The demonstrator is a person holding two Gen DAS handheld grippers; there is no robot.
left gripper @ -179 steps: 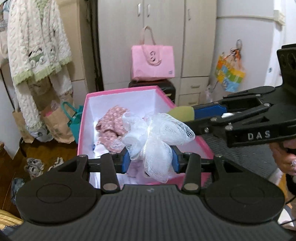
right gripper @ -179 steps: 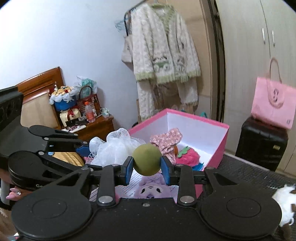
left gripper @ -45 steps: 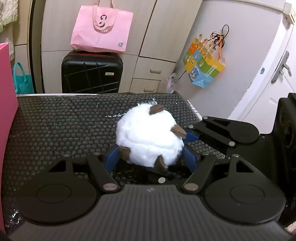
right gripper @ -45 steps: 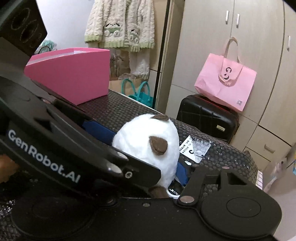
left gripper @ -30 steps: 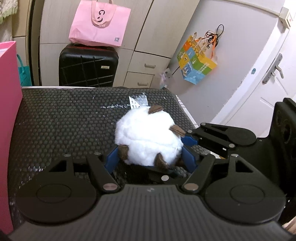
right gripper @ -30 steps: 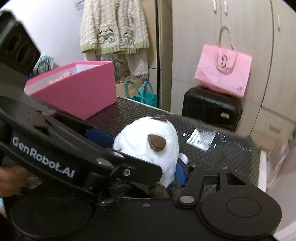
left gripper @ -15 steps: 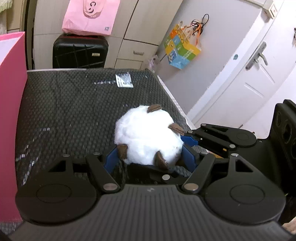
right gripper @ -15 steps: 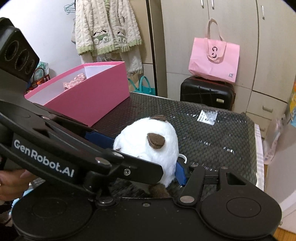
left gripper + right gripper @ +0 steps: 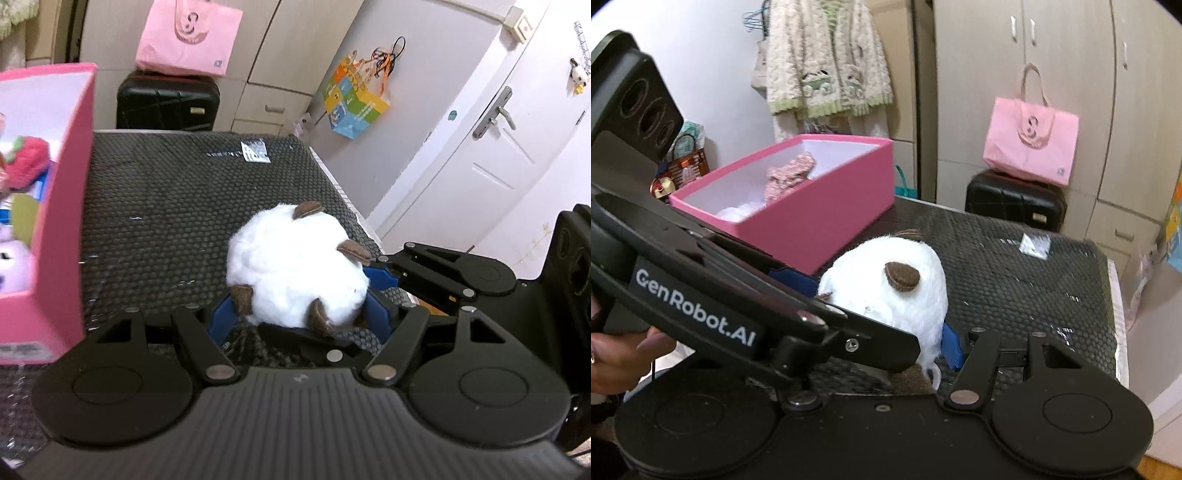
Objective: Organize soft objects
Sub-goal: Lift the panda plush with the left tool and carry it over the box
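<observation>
Beige cupboard [image 9: 1015, 110] fills back wall, at 12 o'clock. Black suitcase [image 9: 166, 101] on floor in front of it. Pink bag [image 9: 188, 37] sits on top of suitcase. White door [image 9: 517, 129] with metal handle [image 9: 496, 116] at 2 o'clock. Colourful paper bag [image 9: 354, 107] hangs on grey wall [image 9: 424, 74] beside door. Fluffy cream cardigan [image 9: 823, 62] hangs at 11 o'clock. White wall [image 9: 701, 66] at 10 o'clock. Black bumpy tabletop [image 9: 177, 206] in middle. Soft indoor light.

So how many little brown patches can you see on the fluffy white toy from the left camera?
4 on the white plush toy: one at the top, one on the right, one lower left, one at the bottom. More may hide underneath.
</observation>
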